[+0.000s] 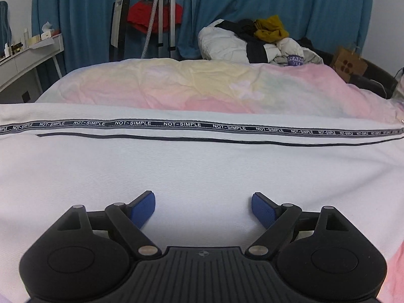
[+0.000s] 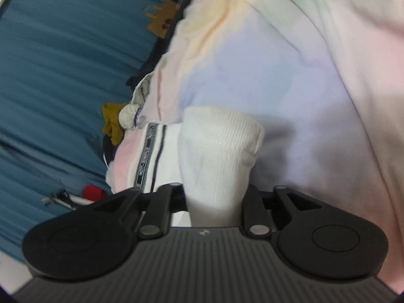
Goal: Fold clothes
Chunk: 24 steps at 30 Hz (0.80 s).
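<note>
White ribbed-knit garment with a black "NOT-SIMPLE" tape stripe (image 1: 202,156) lies flat on the pastel tie-dye bedcover (image 1: 176,85), right under and ahead of the left gripper (image 1: 203,207): blue pads (image 1: 144,208) spread wide, nothing between. Right gripper (image 2: 214,202): bunched cuff end sits between the fingers; fingertips are hidden, so grip can't be confirmed. Suggest dropping the left pads onto an edge and pinching both layers before lifting the fold.

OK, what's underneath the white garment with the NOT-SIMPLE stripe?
The white garment lies spread on a pastel tie-dye duvet, which shows beyond its far edge and at the near right corner. Whatever lies directly beneath its middle is covered by the fabric.
</note>
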Each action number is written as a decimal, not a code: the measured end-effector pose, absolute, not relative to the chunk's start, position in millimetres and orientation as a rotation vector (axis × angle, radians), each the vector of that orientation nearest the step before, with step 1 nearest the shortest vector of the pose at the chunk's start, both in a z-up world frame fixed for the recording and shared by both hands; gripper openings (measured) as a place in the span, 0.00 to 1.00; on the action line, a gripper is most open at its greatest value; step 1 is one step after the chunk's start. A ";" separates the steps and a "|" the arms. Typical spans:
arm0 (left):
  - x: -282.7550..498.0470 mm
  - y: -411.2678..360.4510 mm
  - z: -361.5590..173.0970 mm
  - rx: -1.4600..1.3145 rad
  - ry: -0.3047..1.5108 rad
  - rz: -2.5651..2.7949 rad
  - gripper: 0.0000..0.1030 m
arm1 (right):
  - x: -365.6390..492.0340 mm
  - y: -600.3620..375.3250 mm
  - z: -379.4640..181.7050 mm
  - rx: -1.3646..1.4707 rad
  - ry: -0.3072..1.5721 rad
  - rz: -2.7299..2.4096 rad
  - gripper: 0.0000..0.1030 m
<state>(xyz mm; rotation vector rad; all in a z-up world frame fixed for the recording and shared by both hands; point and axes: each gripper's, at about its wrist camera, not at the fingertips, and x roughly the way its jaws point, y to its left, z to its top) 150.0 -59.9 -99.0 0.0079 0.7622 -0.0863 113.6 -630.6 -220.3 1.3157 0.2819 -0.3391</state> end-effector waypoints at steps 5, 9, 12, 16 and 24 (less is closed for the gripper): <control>149.8 -58.6 -99.2 0.009 0.765 -0.084 0.84 | 114.5 -635.3 -226.6 1.371 0.252 -0.340 0.50; 148.4 -60.0 -97.3 0.021 0.765 -0.081 0.84 | 119.6 -631.1 -217.5 1.244 0.296 -0.427 0.35; 147.7 -60.4 -97.5 0.027 0.765 -0.078 0.84 | 123.5 -629.5 -214.1 1.173 0.334 -0.457 0.27; 147.4 -60.5 -97.3 0.035 0.769 -0.079 0.84 | 126.0 -627.4 -207.1 1.114 0.345 -0.475 0.23; 145.7 -63.7 -102.6 0.079 0.760 -0.085 0.84 | 122.9 -613.8 -185.7 0.986 0.339 -0.522 0.22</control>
